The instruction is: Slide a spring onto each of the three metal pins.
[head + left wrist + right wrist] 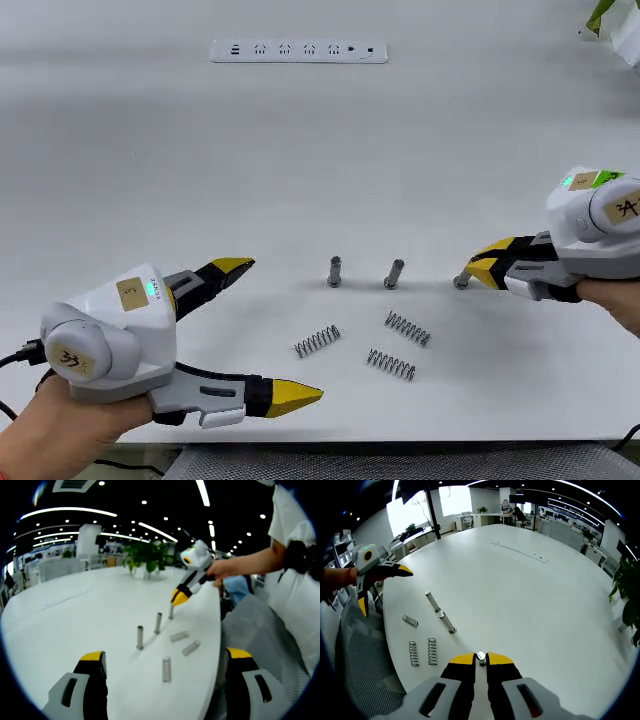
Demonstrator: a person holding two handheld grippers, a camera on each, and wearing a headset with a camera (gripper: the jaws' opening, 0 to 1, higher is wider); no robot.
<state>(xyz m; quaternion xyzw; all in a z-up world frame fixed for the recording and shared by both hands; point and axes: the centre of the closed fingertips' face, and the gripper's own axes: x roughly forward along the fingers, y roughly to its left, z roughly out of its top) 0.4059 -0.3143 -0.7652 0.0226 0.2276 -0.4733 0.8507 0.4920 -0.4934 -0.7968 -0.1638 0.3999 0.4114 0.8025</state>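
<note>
- left gripper (265, 330): at the near left of the bench (120, 150), jaws spread wide, holding nothing. its near tip is close to the left spring but not touching it.
- left spring (317, 341): lies flat and loose, nearer than the row of pins, on no pin.
- left pin (335, 271): stands upright on the bench, bare from foot to head.
- mid pin (394, 274): stands just right of the left pin, also bare.
- far spring (407, 328) and near spring (390, 364): both lie flat on the near side of the mid pin, close together but apart. neither is on a pin.
- right pin (462, 281): at the right end of the row with no spring on it. its head sits between the tips of the right gripper. in the left gripper view it looks to be standing on the bench, though i cannot tell if it is lifted a little.
- right gripper (480, 272): reaches in from the right, jaws drawn narrow and clamped on the right pin. the right gripper view shows the pin's round head pinched between the yellow tips.
- progress, as a judgement: none of the three pairs is made, so the whole task is left. the hold on the right pin looks like the start of the first pairing. the left gripper has yet to take a spring, and the left spring is the handiest.
</note>
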